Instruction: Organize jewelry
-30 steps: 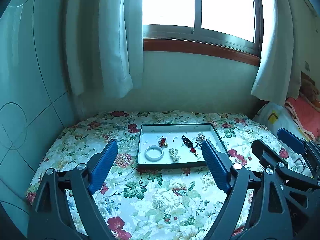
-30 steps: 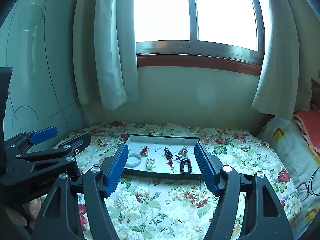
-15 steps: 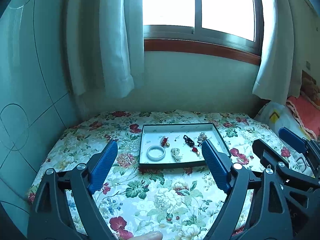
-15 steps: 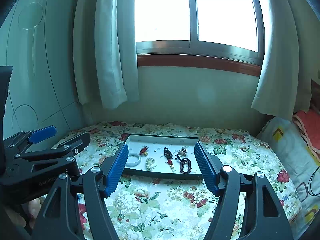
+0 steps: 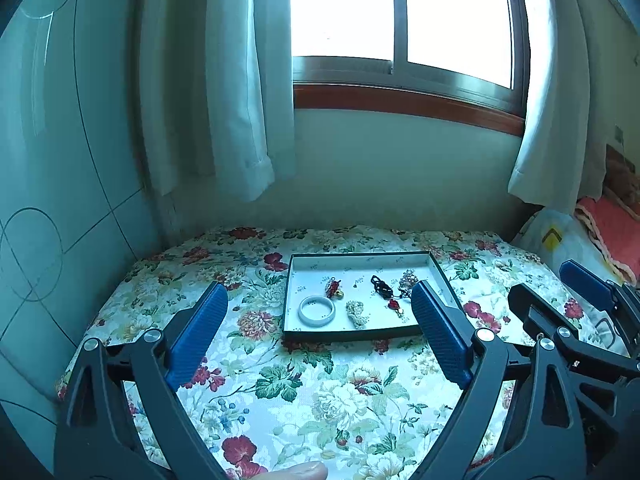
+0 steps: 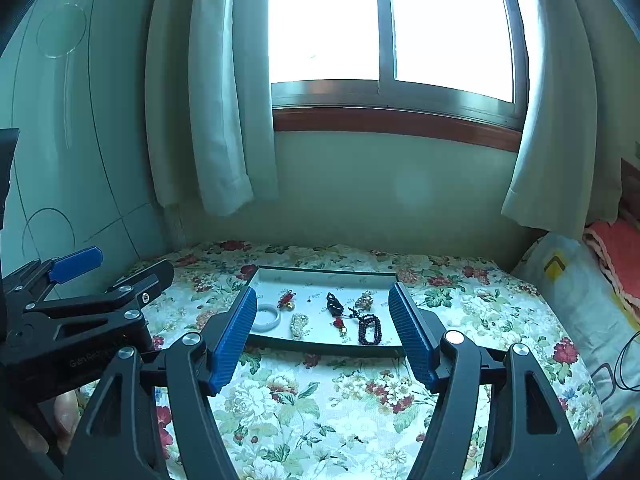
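- We look across a bed (image 5: 320, 392) covered in a flowered sheet, set under a window (image 5: 400, 20) with two pale curtains, one at each side.
- One shallow dark-rimmed tray (image 5: 362, 336) lies on the bed, near the middle, and all the jewelry we can see sits inside it.
- In the tray we count six pieces: one pale bangle (image 5: 317, 310) at the near left corner; one red knotted charm (image 5: 333, 289) just behind the bangle; one small cream beaded bundle (image 5: 356, 313) just right of the bangle; one black cord piece (image 5: 381, 285) toward the tray's middle, with a red drop at its near end; one pale beaded cluster (image 5: 409, 278) toward the far right; and one dark bead bracelet (image 6: 369, 329) at the near right, seen only in the right wrist view.
- Our left tool (image 5: 320, 316) hangs above the bed on the near side of the tray, level, its two blue fingers (image 5: 198, 332) spread wide with nothing between them.
- Our right tool (image 6: 322, 330) hangs likewise near the tray's front edge, fingers (image 6: 410, 336) wide apart and empty, framing the tray.
- The two tools sit side by side, apart from each other and from the tray.
- A pillow (image 6: 580, 292) lies right of the tray, at the bed's edge.
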Demonstrator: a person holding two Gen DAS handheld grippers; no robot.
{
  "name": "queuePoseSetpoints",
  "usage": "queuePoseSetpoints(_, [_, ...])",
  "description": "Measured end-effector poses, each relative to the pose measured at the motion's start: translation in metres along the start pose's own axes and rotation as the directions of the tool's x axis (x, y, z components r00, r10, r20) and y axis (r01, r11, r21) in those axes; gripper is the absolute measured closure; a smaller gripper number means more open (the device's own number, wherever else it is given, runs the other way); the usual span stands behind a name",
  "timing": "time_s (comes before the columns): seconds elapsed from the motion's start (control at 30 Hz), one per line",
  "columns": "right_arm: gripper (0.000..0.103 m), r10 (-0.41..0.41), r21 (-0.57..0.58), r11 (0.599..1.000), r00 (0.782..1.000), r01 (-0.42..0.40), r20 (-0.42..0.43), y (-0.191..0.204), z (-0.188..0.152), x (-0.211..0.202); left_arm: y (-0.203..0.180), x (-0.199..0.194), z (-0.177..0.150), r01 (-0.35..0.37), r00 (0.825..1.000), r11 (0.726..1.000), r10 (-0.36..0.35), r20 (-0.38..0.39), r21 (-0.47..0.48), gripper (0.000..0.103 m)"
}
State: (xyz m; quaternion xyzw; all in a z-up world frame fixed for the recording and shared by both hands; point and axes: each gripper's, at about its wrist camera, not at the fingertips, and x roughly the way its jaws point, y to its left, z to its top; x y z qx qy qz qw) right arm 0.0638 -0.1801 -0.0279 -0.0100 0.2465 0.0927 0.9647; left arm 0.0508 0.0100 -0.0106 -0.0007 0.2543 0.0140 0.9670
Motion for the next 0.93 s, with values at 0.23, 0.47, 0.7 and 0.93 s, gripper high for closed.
queuePoseSetpoints(0.23, [0.035,-0.001,0.000,1.000,1.000,0.001,0.000,0.000,0.000,-0.001,0.000,0.000,0.000,-0.004,1.000,1.000,0.004,0.004,0.002,0.010])
queuePoseSetpoints(0.47, [0.035,-0.003,-0.004,1.000,1.000,0.003,-0.005,0.001,0.001,0.000,0.001,-0.002,-0.001,-0.063,0.998,0.998,0.064,0.020,-0.011,0.002])
queuePoseSetpoints(0.7, [0.035,-0.003,-0.005,1.000,1.000,0.003,-0.012,-0.001,0.001,0.003,0.000,0.000,-0.002,-0.061,0.997,0.998,0.061,0.039,0.015,0.002])
queuePoseSetpoints(0.93, [0.029,-0.014,-0.002,1.000,0.999,0.014,-0.036,-0.007,-0.003,0.017,0.004,0.027,-0.008,-0.026,0.999,1.000,0.026,-0.026,0.006,0.002])
